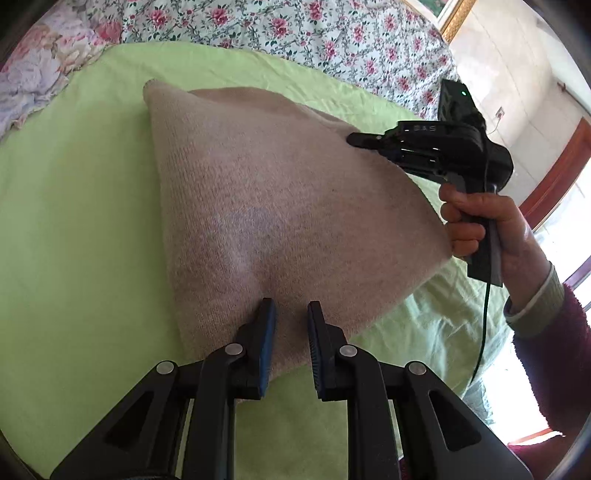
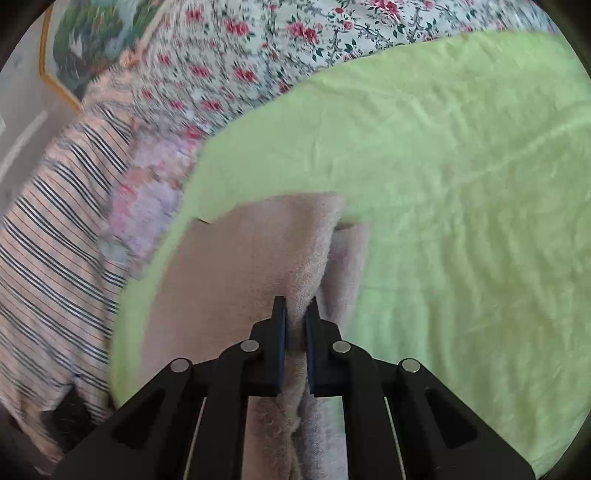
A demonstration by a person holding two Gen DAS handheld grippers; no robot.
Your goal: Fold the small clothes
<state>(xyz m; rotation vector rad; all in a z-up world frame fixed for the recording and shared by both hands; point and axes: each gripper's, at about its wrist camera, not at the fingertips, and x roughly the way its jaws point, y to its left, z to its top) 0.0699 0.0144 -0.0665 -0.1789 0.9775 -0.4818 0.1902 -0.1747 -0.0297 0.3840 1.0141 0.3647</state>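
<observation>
Right wrist: right hand-held gripper [image 2: 295, 314] clamps knit [image 2: 236, 266] edge.
Left wrist: left hand-held gripper [image 1: 291, 314] narrowly parted, empty (over knit).
Tip: carry edge across evenly, keeping it taut.

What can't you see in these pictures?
- Left wrist view: the beige knit garment covers its own underside and the green sheet beneath.
- Right wrist view: the right gripper hides the pinched fabric; the left gripper is out of frame.
- Striped bedding: blurred.

One beige knitted garment [image 1: 266, 206] at centre, one green sheet [image 1: 74, 221] beneath it, one floral quilt [image 1: 295, 29] at twelve o'clock, two grippers: left gripper [image 1: 291, 314], right gripper [image 1: 356, 139].
</observation>
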